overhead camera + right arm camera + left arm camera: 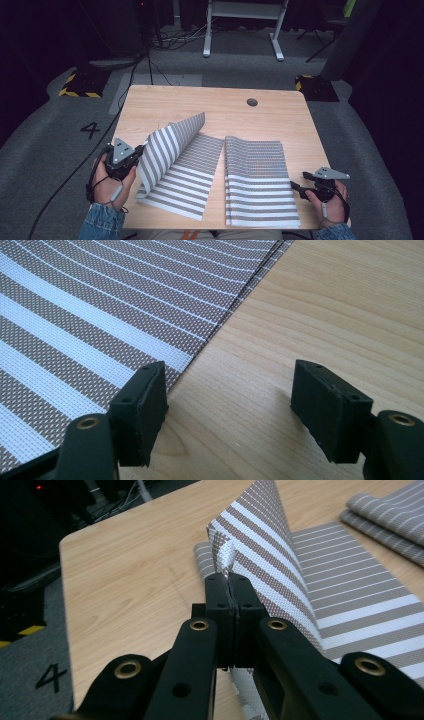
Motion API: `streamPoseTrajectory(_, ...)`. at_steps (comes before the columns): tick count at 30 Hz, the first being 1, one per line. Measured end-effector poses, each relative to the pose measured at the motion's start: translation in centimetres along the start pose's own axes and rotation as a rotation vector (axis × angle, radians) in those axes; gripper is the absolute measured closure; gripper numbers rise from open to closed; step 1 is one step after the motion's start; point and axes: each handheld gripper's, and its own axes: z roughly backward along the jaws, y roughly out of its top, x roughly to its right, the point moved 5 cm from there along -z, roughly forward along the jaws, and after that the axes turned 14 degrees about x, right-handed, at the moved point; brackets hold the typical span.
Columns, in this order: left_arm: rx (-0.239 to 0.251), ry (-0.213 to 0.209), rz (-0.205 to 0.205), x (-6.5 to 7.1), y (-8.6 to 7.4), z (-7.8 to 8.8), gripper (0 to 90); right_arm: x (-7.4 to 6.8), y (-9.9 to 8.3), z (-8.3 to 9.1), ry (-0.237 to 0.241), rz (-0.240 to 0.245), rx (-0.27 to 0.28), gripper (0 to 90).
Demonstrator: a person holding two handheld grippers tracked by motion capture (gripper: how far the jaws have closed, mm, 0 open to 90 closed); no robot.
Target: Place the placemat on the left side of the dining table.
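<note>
High view. A striped woven mat (pixel 182 167) lies on the left half of the bench (pixel 165 102), its left edge lifted and curling over towards the middle. The left gripper (pixel 141 154) has that raised edge pinched between its jaws. A folded stack of mats (pixel 257 182) of the same kind lies flat on the right half, just apart from the lifted one. The right gripper (pixel 296 186) rests at the stack's right edge, jaws spread, holding nothing. A figure "4" (pixel 90 130) is marked on the floor to the left of the bench; no brand or label can be read on the mats.

Left gripper view. The jaws of the left gripper (pixel 231 582) are pressed together on the mat (pixel 260 545) at its edge, which puckers slightly at the pinch. The sheet holds a smooth arch without collapsing: judged light, thin, springy rather than limp, with a coarse mesh weave that should give fair grip. An edge or corner is the sound place to take hold. The "4" (pixel 51 676) shows again on the floor.

Right gripper view. The right gripper (pixel 227 407) stands open over bare bench (pixel 310 315), its left jaw just at the edge of the stack (pixel 100 310). The layered edges lie close; separating a single layer is judged fiddly.
</note>
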Motion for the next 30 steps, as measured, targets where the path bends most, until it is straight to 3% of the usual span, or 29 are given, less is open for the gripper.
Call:
streamPoseTrajectory(2, -0.032, 0.046, 0.000, -1.3, -0.6, 0.1, 88.7, 0.0, 0.0, 0.0, 0.001, 0.000, 0.000, 30.9)
streamPoseTrajectory(7, -0.076, 0.093, 0.051, -3.2, -1.8, 0.5, 88.1, 0.0, 0.0, 0.0, 0.000, -0.001, 0.000, 30.9)
streamPoseTrajectory(13, -0.101, 0.139, 0.082, -3.9, -2.6, 0.9, 87.0, 0.0, 0.0, 0.0, 0.002, -0.001, 0.000, 30.9)
streamPoseTrajectory(15, -0.108, 0.142, 0.080, -3.9, -2.7, 1.0, 84.2, 0.0, 0.0, 0.0, 0.002, -0.001, 0.000, 30.9)
streamPoseTrajectory(16, -0.121, 0.172, 0.069, -4.1, -2.8, 1.1, 83.2, 0.0, 0.0, 0.0, 0.002, 0.000, 0.000, 30.9)
streamPoseTrajectory(17, -0.121, 0.172, 0.069, -4.1, -2.8, 1.1, 82.8, 0.0, 0.0, 0.0, 0.002, -0.001, 0.000, 30.9)
streamPoseTrajectory(22, -0.166, 0.215, 0.086, -4.7, -3.8, 1.6, 81.3, 0.0, 0.0, 0.0, 0.002, -0.001, 0.000, 30.9)
streamPoseTrajectory(24, -0.155, 0.239, 0.086, -5.0, -3.8, 1.8, 76.2, 0.0, 0.0, 0.0, 0.002, -0.001, 0.000, 30.9)
streamPoseTrajectory(27, -0.069, 0.319, 0.110, -5.7, -3.4, 2.2, 34.5, 0.0, 0.0, 0.0, 0.002, 0.000, 0.000, 30.9)
streamPoseTrajectory(28, -0.058, 0.314, 0.115, -5.6, -3.3, 2.3, 30.7, 0.0, 0.0, 0.0, 0.001, 0.003, -0.001, 30.9)
streamPoseTrajectory(30, -0.042, 0.298, 0.118, -5.3, -3.1, 2.2, 32.3, 0.1, 0.0, 0.0, 0.000, 0.010, -0.002, 30.9)
